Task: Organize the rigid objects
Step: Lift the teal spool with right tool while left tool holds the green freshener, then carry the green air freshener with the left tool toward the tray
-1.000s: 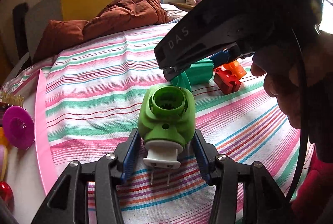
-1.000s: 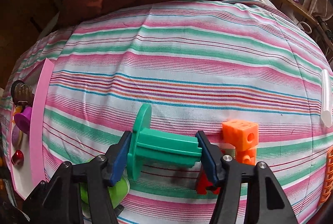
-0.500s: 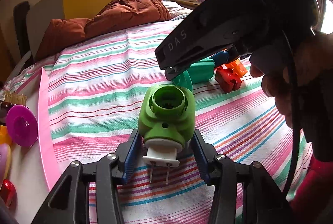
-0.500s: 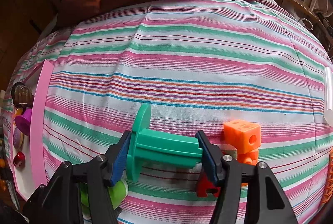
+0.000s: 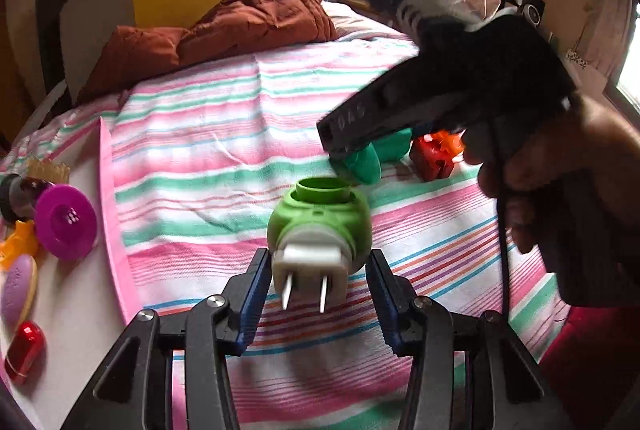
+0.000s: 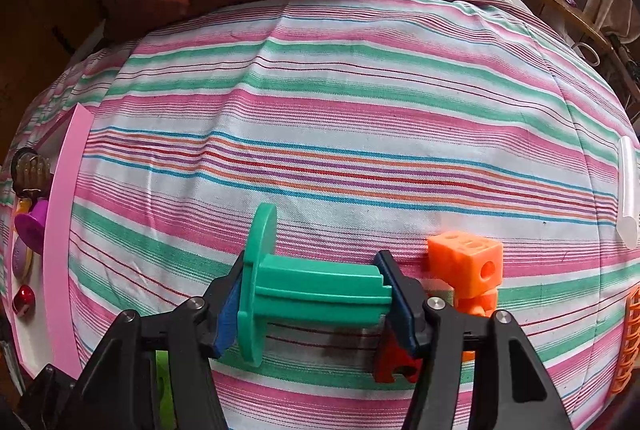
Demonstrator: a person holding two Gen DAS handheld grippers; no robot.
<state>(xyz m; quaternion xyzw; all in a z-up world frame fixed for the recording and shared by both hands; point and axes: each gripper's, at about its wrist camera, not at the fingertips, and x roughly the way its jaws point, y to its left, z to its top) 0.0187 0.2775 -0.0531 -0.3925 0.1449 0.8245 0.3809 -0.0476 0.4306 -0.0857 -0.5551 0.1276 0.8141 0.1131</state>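
Left wrist view: the left tool (image 5: 316, 282) is closed on a green plug-in device (image 5: 320, 226), its 2 prongs facing the camera, lifted above the striped bed (image 5: 200, 150) beside a pink tray (image 5: 114, 214).

Right wrist view: the right tool (image 6: 312, 294) clamps a teal spool (image 6: 304, 290) endwise, near an orange cube (image 6: 466, 260) and a red block (image 6: 390, 362).

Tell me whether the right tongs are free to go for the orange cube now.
Probably not yet. The right tongs are shut on the teal spool, so they would have to drop it first. The orange cube itself sits uncovered on the striped sheet, just beside them.
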